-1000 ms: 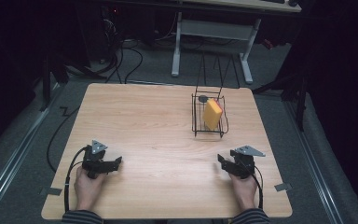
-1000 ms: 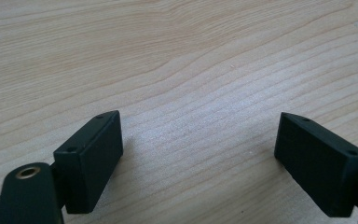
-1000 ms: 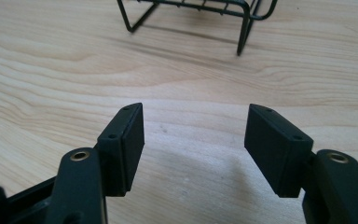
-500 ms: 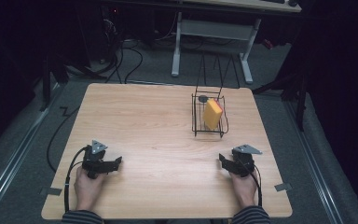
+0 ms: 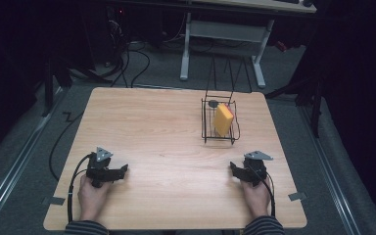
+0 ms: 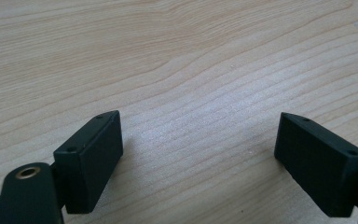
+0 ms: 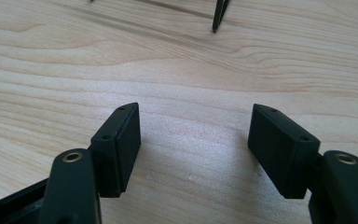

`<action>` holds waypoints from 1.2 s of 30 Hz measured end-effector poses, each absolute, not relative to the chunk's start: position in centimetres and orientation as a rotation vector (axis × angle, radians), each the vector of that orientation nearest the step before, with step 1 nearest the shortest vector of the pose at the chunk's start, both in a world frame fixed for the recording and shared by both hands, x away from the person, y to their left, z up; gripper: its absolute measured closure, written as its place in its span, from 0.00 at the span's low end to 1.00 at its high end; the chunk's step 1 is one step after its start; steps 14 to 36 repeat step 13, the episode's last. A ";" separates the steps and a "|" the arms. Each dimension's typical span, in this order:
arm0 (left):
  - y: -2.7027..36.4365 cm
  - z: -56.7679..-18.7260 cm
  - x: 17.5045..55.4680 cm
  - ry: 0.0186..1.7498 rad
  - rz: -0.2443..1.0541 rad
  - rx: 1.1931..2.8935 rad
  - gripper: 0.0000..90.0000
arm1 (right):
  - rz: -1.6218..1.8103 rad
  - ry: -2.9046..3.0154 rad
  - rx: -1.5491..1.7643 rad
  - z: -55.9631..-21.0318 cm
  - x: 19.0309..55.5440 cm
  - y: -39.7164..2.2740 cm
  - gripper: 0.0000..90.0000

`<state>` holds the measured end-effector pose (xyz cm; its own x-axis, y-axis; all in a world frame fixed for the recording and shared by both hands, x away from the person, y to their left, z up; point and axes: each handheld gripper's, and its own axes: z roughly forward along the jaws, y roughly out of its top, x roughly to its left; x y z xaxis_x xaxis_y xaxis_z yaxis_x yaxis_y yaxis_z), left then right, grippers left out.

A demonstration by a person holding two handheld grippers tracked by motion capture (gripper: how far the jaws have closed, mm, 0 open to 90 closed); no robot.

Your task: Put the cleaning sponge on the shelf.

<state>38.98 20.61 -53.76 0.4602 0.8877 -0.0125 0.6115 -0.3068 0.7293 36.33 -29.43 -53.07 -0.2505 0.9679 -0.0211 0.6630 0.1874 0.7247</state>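
Observation:
On the wooden table (image 5: 166, 127), a person's hands hold both grippers near the front edge. My left gripper (image 5: 122, 170) lies at the front left, its jaws open and pointing right; between them (image 6: 199, 126) is only bare wood. At the front right, my right gripper (image 5: 234, 169) points left with its jaws open; they have just been opening wider, with nothing between them (image 7: 196, 114). A black wire basket (image 5: 205, 128) stands at the back right. Inside it, a yellow block (image 5: 223, 119) leans upright, with a small dark round thing (image 5: 213, 103) behind it.
A foot of the basket (image 7: 220, 16) shows at the top of the right gripper view. Beyond the table's far edge stand a white desk frame (image 5: 220, 34) and cables on the dark floor (image 5: 137, 58). Tape marks sit at the table's front corners.

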 end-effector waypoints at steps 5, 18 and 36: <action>20.6 -53.8 39.0 1.244 0.525 2.034 0.18 | 0.829 1.982 1.522 -53.1 36.3 -29.4 0.38; 20.6 -53.8 39.0 1.245 0.525 2.034 0.18 | 0.828 1.983 1.519 -53.1 36.3 -29.4 0.38; 20.6 -53.8 39.0 1.245 0.525 2.034 0.18 | 0.828 1.983 1.519 -53.1 36.3 -29.4 0.38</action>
